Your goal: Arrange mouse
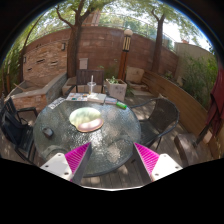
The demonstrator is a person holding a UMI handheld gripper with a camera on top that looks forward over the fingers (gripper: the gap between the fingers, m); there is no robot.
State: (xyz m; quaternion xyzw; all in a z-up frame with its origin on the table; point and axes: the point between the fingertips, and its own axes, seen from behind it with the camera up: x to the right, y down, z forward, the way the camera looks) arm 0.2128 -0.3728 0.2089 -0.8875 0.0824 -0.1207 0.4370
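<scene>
My gripper [112,160] is open, its two pink-padded fingers [72,160] spread wide with nothing between them. They hover above the near edge of a round glass patio table [60,135]. On the table, beyond the fingers, lies a pale round plate-like object [87,118], and a small dark item [50,131] sits left of it near the table's rim. I cannot make out a mouse for certain.
Dark metal chairs stand around the table, one on the left [14,125] and one on the right [160,115]. A brick wall [90,55], a tree trunk [73,45], a potted plant [115,88] and a wooden fence [185,100] lie beyond. Wooden decking is below.
</scene>
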